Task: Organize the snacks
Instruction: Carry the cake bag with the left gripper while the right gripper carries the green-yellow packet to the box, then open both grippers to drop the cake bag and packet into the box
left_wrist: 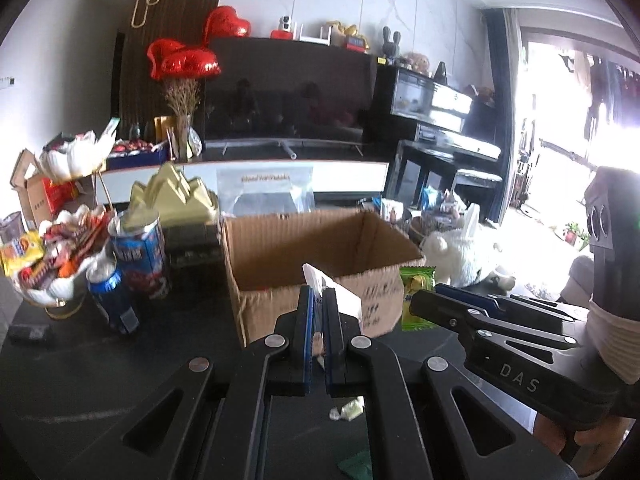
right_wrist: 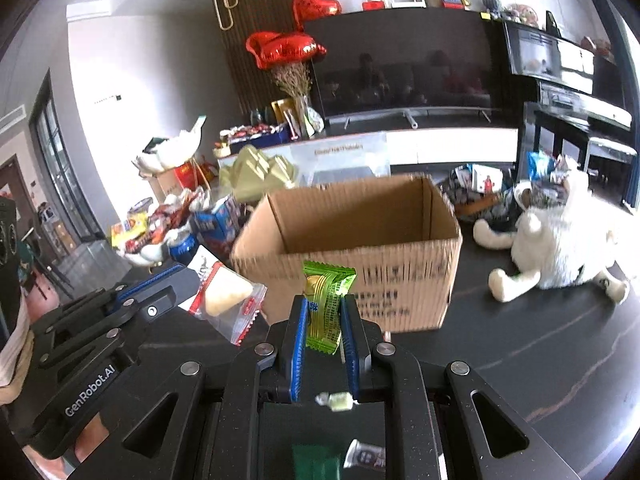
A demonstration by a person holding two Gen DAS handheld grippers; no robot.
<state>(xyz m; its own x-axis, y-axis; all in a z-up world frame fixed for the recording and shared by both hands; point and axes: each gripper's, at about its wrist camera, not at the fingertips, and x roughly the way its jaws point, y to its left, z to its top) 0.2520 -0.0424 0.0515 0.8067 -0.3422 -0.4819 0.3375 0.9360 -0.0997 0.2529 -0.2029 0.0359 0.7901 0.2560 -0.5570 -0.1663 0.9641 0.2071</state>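
Centrally, cardboard box (right_wrist: 352, 252) on dark table (right_wrist: 540, 344), TV (right_wrist: 400, 64) behind.

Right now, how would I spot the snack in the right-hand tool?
Find the open cardboard box mid-table. Just before its near wall, the right gripper has its fingers shut on a green snack packet; the neighbouring packet is clear with red edges.

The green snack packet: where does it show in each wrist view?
Left wrist view: green snack packet right of centre, at the right tool's tip, beside the cardboard box.
Right wrist view: green snack packet at centre, clamped in that tool.
Shared landmark: the cardboard box.
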